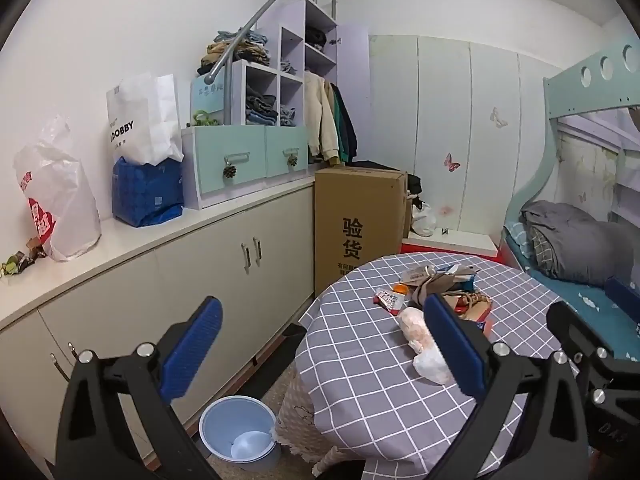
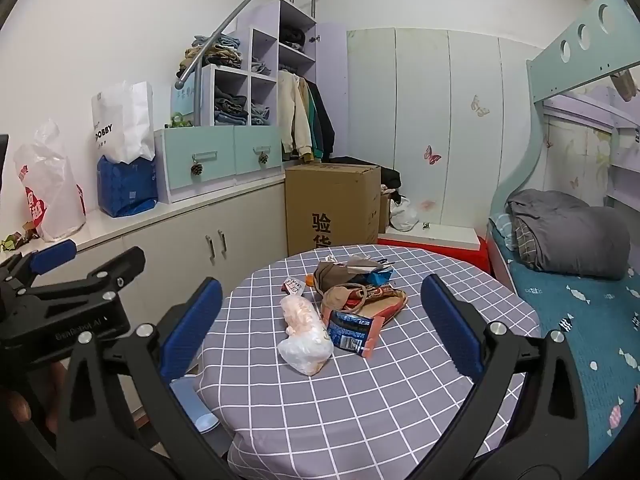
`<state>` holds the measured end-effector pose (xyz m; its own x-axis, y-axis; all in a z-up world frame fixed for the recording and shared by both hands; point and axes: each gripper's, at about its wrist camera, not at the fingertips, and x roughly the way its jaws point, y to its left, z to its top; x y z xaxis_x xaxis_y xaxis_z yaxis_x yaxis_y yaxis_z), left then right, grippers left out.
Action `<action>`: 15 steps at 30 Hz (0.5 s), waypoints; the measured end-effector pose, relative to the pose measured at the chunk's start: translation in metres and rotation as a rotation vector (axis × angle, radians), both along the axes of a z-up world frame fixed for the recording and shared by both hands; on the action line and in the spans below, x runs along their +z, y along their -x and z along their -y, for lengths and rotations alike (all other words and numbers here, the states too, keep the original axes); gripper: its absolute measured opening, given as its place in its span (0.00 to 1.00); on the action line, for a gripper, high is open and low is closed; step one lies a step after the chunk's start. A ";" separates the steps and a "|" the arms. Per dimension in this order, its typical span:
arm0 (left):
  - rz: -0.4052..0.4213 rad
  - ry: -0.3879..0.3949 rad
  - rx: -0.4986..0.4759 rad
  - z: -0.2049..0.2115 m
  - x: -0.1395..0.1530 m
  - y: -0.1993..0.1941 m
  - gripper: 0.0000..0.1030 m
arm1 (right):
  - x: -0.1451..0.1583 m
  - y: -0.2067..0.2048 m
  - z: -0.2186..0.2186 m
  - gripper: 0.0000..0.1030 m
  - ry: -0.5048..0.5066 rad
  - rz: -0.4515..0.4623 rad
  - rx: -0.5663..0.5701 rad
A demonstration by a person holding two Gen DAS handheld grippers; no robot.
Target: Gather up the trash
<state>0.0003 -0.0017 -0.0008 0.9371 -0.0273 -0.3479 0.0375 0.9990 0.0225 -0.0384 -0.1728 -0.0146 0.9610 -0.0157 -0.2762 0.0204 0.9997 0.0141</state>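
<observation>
Several pieces of trash are heaped on the checked counter, a clear bag nearest. Both the left claw and right claw are held spread, empty. A blue bin is seen on the floor beside.

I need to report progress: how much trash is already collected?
Nothing looks done: the blue bin on the floor looks empty. Nothing is in hand; the left gripper and right gripper are open. The wrappers and plastic bag remain on the table.
</observation>
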 end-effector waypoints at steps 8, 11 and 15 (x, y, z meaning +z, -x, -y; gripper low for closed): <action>-0.007 -0.003 -0.015 0.002 0.000 0.002 0.96 | -0.002 0.001 -0.002 0.94 0.000 -0.001 0.002; -0.007 -0.009 -0.017 0.003 -0.001 0.002 0.96 | -0.003 0.001 -0.002 0.94 -0.001 -0.002 0.002; -0.003 -0.008 -0.018 0.003 0.000 0.002 0.96 | -0.004 0.001 -0.002 0.94 -0.001 -0.003 0.007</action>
